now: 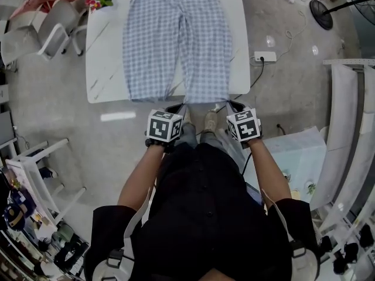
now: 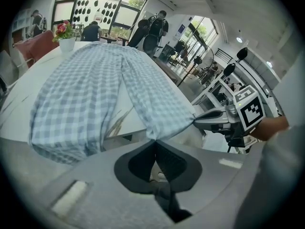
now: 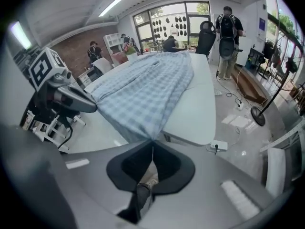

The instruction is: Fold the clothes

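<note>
Grey left tool (image 2: 154,143): jaws closed on the trousers (image 2: 86,89) at one leg's inner hem corner
Right tool (image 3: 151,144): jaws pinched together on that leg's outer hem corner; cloth tapers into the tips
Lie of the trousers: blue-and-white check, flat along the bench (image 1: 102,51); hems at its near edge
Handling: likely light, soft, limp; will sag between grips, so keep corners apart and taut; thin hem could slip

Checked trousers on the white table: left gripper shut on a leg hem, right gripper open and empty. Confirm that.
Wrong on the right gripper: the right gripper view shows its jaws shut on the hem of the checked trousers too. The left gripper is shut on the hem, and the trousers lie on the white table, as stated.
</note>
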`<act>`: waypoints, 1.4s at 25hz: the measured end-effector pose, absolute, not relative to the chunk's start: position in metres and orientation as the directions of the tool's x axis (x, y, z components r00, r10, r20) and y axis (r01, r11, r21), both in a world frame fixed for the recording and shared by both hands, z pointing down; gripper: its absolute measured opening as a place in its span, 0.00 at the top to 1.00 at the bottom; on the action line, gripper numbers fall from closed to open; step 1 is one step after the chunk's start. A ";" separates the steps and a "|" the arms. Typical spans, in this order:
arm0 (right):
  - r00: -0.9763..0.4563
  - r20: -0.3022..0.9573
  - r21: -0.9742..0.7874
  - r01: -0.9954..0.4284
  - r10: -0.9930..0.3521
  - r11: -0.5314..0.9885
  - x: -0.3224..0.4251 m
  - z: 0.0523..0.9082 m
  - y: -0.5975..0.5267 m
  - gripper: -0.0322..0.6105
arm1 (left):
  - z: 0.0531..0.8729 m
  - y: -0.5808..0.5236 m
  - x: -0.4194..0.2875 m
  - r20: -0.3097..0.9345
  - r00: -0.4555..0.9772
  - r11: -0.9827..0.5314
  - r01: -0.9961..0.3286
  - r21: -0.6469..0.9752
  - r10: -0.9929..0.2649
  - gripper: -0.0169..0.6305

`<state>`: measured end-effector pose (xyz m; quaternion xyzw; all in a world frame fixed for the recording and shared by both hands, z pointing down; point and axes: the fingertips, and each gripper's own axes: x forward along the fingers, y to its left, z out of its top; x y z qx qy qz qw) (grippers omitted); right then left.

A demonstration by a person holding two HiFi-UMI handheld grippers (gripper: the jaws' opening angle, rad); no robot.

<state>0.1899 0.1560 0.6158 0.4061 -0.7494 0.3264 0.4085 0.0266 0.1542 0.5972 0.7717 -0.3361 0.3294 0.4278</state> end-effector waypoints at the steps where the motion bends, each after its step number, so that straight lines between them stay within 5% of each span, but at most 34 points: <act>1: -0.332 0.878 -0.153 -0.878 -0.346 0.453 0.195 0.613 0.157 0.94 | 0.597 0.156 0.030 0.795 0.560 -0.410 -0.798 0.442 -0.233 0.96; 21: -0.283 0.897 -0.102 -0.880 -0.341 0.464 0.212 0.616 0.164 0.94 | 0.625 0.169 0.048 0.831 0.525 -0.403 -0.812 0.423 -0.186 0.96; 23: -0.286 0.897 -0.106 -0.879 -0.337 0.465 0.210 0.616 0.162 0.92 | 0.624 0.166 0.046 0.834 0.518 -0.409 -0.815 0.411 -0.192 0.94; 25: -0.299 0.894 -0.118 -0.876 -0.333 0.468 0.207 0.615 0.159 0.80 | 0.622 0.161 0.043 0.833 0.514 -0.413 -0.817 0.403 -0.204 0.88; 35: -0.302 0.865 -0.093 -0.881 -0.401 0.463 0.192 0.590 0.119 0.79 | 0.584 0.117 0.010 0.795 0.515 -0.405 -0.833 0.377 -0.321 0.83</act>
